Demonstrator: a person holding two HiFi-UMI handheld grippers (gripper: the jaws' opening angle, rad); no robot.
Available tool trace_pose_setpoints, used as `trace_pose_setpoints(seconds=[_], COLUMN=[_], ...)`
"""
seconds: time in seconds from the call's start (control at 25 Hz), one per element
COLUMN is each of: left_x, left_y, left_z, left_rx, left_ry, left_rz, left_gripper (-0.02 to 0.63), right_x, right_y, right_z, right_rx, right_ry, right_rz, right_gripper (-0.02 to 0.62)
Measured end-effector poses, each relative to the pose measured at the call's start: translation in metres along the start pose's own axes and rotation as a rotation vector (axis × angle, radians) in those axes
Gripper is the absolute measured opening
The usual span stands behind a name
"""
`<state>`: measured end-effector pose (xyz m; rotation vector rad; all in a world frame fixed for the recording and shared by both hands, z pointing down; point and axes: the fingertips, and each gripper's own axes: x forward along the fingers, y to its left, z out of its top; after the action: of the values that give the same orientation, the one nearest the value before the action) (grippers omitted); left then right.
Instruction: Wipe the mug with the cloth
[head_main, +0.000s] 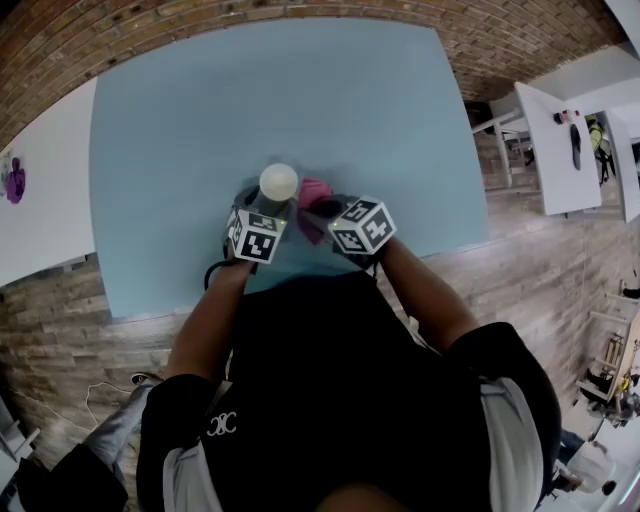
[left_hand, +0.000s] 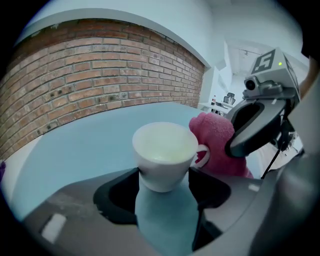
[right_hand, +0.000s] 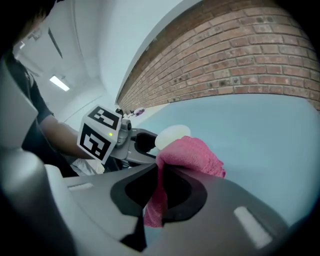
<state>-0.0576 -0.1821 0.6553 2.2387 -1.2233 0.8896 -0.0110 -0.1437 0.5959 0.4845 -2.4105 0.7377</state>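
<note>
**Surface and room.** A pale blue tabletop (head_main: 300, 100) stands before a red brick wall (left_hand: 100, 75) on a plank-patterned floor (head_main: 540, 270). White tables (head_main: 40, 190) flank it.

**Task things.** The white mug (head_main: 278, 183) stands toward the near edge of the tabletop. The left gripper (head_main: 268, 205) takes it low on the body, with the jaws wide apart and pressing on both of its sides. The pink cloth (head_main: 314, 190) is just beside the mug on its handle side. It is clamped in the nearly closed jaws of the right gripper (head_main: 325, 210).

**Differences between views.**
- Only the left gripper view shows the mug's handle (left_hand: 202, 154) and its pale interior.
- Only the right gripper view shows a tail of cloth hanging below the jaws, and a ceiling light (right_hand: 59, 83).

**Hidden parts.** In the head view the marker cubes cover most of both grippers. Whether the mug's base rests on the tabletop cannot be told.
</note>
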Motion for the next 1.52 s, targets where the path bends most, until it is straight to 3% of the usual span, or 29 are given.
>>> trace_pose_setpoints(seconds=[0.24,0.48,0.64,0.84,1.0,1.12,1.28,1.52], left_x=[-0.010,-0.015,-0.018,-0.030,-0.027,-0.020,-0.013,-0.017], left_y=[-0.012,-0.029,-0.041,0.002,0.018,0.013,-0.002,-0.012], left_z=[0.000,-0.012,-0.022,-0.013,0.014,0.026,0.027,0.021], left_rx=[-0.049,-0.010,0.031,-0.028,0.064,0.200,0.338,0.295], left_ry=[-0.040,-0.024,-0.019,-0.104,-0.131,-0.097,-0.045,-0.058], left_rz=[-0.025,-0.084,-0.146,-0.139,-0.209,-0.289,-0.379,-0.381], left_gripper=[0.298,0.298,0.301,0.348,0.382,0.407,0.380,0.325], right_x=[0.001,0.015,0.023,0.021,0.020,0.021,0.022,0.014], right_y=[-0.017,-0.039,-0.049,-0.051,-0.050,-0.050,-0.053,-0.065], right_z=[0.008,-0.014,-0.023,-0.015,-0.014,-0.011,-0.004,0.004], right_rx=[0.035,0.006,0.060,0.070,0.072,0.046,-0.030,-0.116], right_ry=[0.007,0.113,0.116,0.084,0.067,0.067,0.080,0.087], right_rz=[-0.127,-0.293,-0.304,-0.288,-0.289,-0.298,-0.309,-0.350], right_gripper=[0.035,0.036,0.037,0.037,0.037,0.037,0.037,0.037])
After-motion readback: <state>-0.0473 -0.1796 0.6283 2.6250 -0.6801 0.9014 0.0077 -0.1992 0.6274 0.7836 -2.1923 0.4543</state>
